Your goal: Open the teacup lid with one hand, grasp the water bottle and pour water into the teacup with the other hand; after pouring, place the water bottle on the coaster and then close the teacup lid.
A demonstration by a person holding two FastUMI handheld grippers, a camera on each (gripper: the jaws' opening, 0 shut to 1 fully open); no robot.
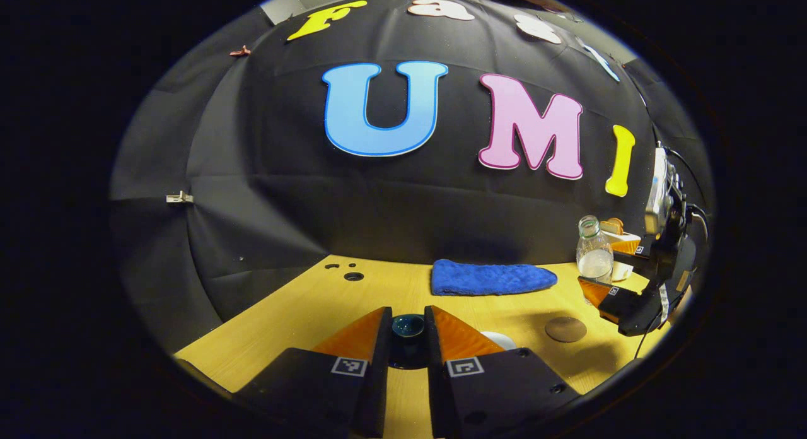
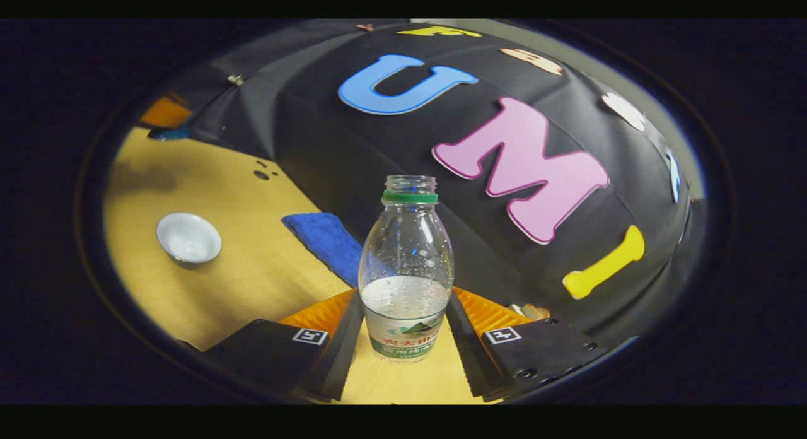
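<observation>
My left gripper (image 1: 408,311) is shut on the dark teal teacup lid (image 1: 408,327), holding it off the cup. The white teacup (image 2: 188,238) stands uncovered on the wooden table; in the left gripper view its rim (image 1: 499,340) peeks out just right of my fingers. My right gripper (image 2: 405,294) is shut on the clear water bottle (image 2: 406,269), which is uncapped, upright and about a third full. From the left gripper view the bottle (image 1: 594,250) is at the far right. The round brown coaster (image 1: 565,329) lies bare between cup and bottle.
A folded blue cloth (image 1: 492,279) lies along the back of the table (image 1: 302,313) by the booth wall. Small tan and white items (image 1: 615,228) sit behind the bottle. Cables trail from the right gripper's body (image 1: 668,250). A few holes (image 1: 353,276) mark the table's back left.
</observation>
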